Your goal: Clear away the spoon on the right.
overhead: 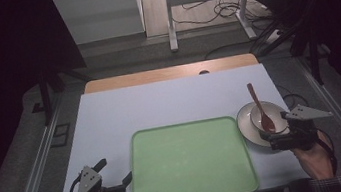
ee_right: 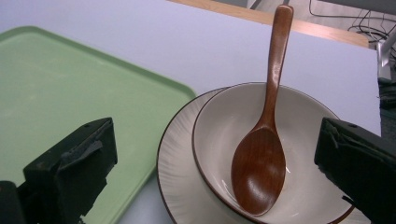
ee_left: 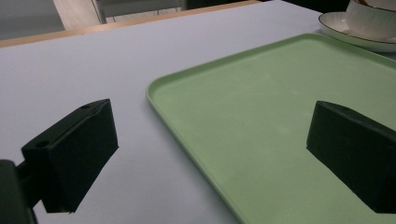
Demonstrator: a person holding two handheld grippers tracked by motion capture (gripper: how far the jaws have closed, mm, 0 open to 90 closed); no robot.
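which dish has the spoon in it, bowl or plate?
The bowl: the wooden spoon sits inside it, handle leaning over its far rim. The plate sits beneath the bowl.

The high view looks forward and down on the whole white tabletop [overhead: 169, 101]. The left gripper view sits low near the front-left corner, facing across the flat pale-green plastic tray [ee_left: 280, 121]. The right gripper view looks closely down on the cream ceramic bowl [ee_right: 299, 140] — both gripper views share that tray.
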